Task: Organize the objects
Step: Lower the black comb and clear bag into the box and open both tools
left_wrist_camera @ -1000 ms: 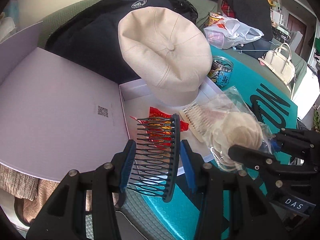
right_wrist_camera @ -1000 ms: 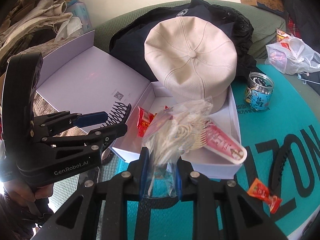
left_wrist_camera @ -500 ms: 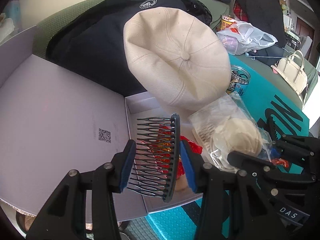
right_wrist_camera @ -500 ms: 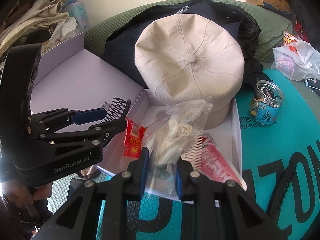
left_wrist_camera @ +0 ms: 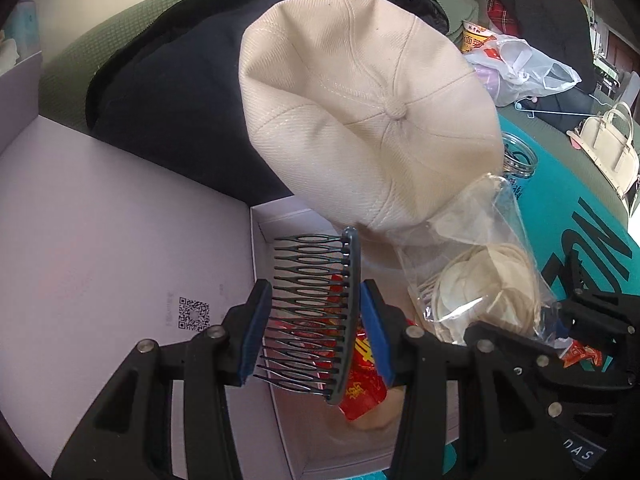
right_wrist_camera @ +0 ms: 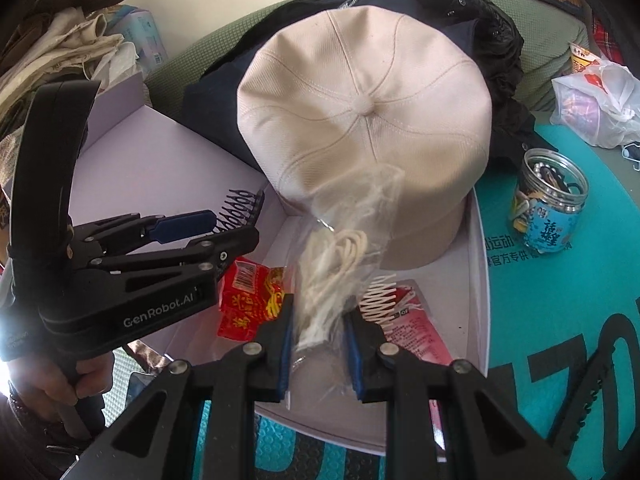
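a black comb [left_wrist_camera: 316,312] is clamped in the left gripper [left_wrist_camera: 312,336] above the near left of the white box [right_wrist_camera: 478,280]. a clear bag of cream cord [right_wrist_camera: 340,264] is pinched by the right gripper [right_wrist_camera: 318,346] over the box's middle, near the beige cap [right_wrist_camera: 364,120].

Left gripper [right_wrist_camera: 236,236] body, white lettering: "GenRobot.AI". Right gripper [left_wrist_camera: 560,332] body, low edge: "DAS". Teal mat [right_wrist_camera: 560,320], right of the white box [right_wrist_camera: 478,280]: large black letters, partly cut off, plus small Chinese print. Box lid [left_wrist_camera: 120,260]: QR code.
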The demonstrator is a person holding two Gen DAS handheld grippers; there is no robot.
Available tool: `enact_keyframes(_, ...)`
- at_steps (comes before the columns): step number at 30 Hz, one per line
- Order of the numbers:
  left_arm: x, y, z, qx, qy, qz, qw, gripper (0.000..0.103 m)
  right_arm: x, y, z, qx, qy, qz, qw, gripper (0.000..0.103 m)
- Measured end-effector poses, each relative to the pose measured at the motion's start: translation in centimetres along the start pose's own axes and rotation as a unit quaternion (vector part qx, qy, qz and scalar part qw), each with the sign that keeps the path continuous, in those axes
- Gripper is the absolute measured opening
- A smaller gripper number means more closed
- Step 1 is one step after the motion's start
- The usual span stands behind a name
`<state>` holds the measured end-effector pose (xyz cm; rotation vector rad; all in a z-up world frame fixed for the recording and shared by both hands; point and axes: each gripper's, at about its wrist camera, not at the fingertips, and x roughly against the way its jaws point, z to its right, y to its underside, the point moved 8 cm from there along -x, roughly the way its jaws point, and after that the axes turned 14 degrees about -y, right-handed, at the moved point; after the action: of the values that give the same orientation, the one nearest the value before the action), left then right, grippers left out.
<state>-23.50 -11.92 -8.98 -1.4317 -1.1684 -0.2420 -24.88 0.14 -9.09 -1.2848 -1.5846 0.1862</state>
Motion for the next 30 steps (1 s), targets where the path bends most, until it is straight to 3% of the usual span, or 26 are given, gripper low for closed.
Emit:
enact_keyframes(14, -4.8, 1.3, 1.3, 0.001, -0.002, -0.037, 0.9993, 0.044, -2.5, 0.7, 2.4, -0.028, 0.013, -0.021, 0.999, 0.022)
enact_keyframes(30, -6.4, 2.6, 3.9, -0.022, -0.004, -0.032, 0.9993, 0.044, -3.0, 1.4, 3.0, -0.052, -0.004, -0.024, 0.998, 0.022)
